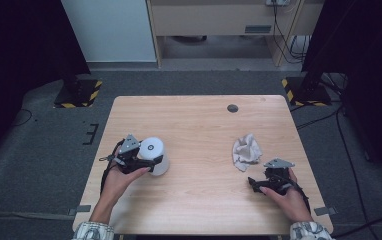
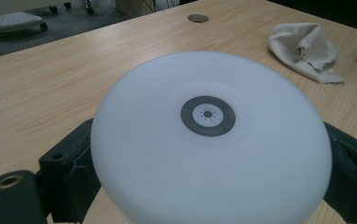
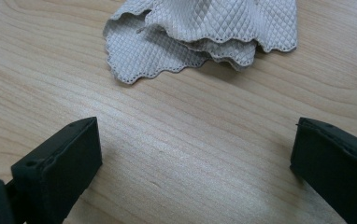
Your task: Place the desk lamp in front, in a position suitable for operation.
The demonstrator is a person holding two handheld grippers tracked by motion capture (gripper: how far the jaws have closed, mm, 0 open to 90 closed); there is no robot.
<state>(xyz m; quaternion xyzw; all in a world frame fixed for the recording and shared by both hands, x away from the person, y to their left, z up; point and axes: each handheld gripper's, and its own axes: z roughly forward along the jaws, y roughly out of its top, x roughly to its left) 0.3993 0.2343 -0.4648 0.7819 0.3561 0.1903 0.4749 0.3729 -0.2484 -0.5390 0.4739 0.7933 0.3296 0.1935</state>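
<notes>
— What's the left gripper (image 1: 146, 162) doing?
— Its jaws sit on both sides of the white round lamp (image 1: 155, 155) at the table's (image 1: 199, 125) left.
— And the right gripper (image 1: 261, 182)?
— Spread wide, holding nothing, just short of the crumpled white cloth (image 1: 245, 151).

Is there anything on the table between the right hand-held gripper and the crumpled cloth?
No. In the right gripper view, only bare wood separates the open right hand-held gripper from the cloth. The high view shows the same.
</notes>
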